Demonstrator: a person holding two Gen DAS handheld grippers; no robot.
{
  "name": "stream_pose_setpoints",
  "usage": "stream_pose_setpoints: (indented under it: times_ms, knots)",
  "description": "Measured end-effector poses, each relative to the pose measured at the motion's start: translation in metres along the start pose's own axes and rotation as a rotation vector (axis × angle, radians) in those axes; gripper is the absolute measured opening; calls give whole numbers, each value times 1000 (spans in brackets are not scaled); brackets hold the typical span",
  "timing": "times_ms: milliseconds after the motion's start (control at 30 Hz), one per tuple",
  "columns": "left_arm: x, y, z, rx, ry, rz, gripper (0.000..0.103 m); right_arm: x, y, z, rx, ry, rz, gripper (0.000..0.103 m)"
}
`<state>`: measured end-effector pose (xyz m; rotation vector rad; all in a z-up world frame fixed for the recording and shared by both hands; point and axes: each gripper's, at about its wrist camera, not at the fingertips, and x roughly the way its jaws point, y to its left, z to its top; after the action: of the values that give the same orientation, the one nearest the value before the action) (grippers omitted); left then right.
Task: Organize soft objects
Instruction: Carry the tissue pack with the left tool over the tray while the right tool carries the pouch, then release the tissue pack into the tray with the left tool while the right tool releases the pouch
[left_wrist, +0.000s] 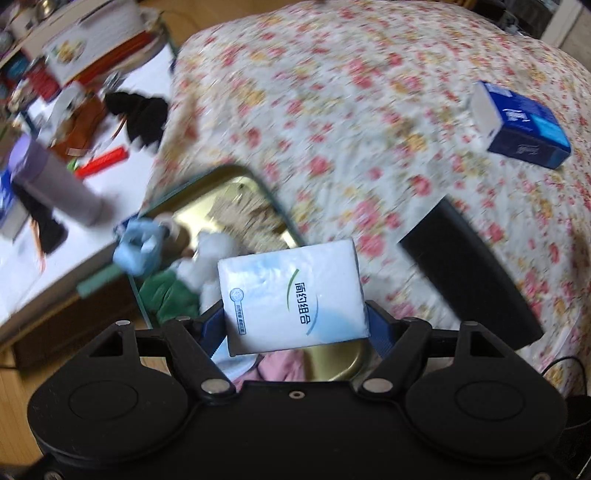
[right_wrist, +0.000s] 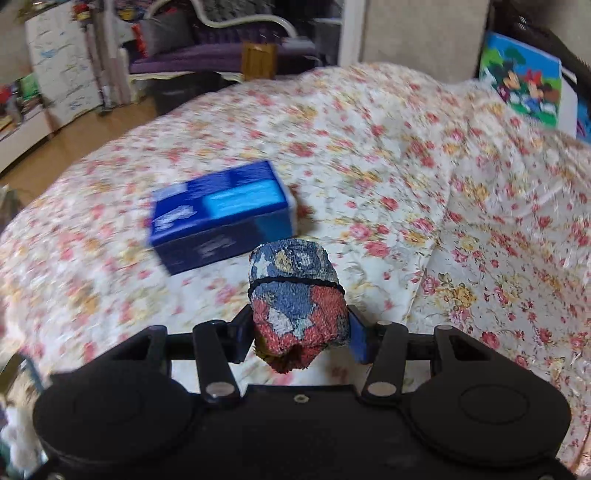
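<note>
A white tissue pack (left_wrist: 291, 295) is clamped between the left gripper (left_wrist: 295, 325) fingers, held above a gold tray (left_wrist: 236, 192) at the bed (left_wrist: 351, 110) edge, with soft toys (left_wrist: 177, 273) in the tray. A rolled towel (right_wrist: 299, 299) is clamped by the right gripper (right_wrist: 301, 332) fingers over the bed, near a blue tissue box (right_wrist: 221, 214) lying mid-bed.

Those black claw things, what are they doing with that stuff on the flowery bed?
A person is tidying up soft things with a gripper in each hand. The left gripper is clamped on a white tissue pack, held above a gold tray that already has plush toys in it. The right gripper is squeezing a rolled-up towel tied with a black band. A blue box is lying on the bedspread.
</note>
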<state>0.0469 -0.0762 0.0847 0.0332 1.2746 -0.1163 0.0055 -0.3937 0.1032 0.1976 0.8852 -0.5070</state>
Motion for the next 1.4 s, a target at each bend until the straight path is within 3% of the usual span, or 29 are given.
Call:
stream_pose_setpoints:
  times_ms: [300, 567, 933, 1100, 1400]
  knots:
    - [19, 52, -36, -111, 23, -12, 72, -93, 46, -33, -111, -72, 175, 49]
    - [28, 83, -47, -160, 3, -10, 72, -132, 105, -82, -237, 2, 347, 49]
    - [48, 118, -28, -243, -10, -10, 72, -119, 164, -133, -367, 150, 383, 50]
    - [63, 124, -8, -262, 1, -16, 72, -103, 179, -141, -401, 193, 368, 50]
    - [85, 128, 44, -239, -10, 62, 72, -73, 214, -139, -440, 245, 351, 50]
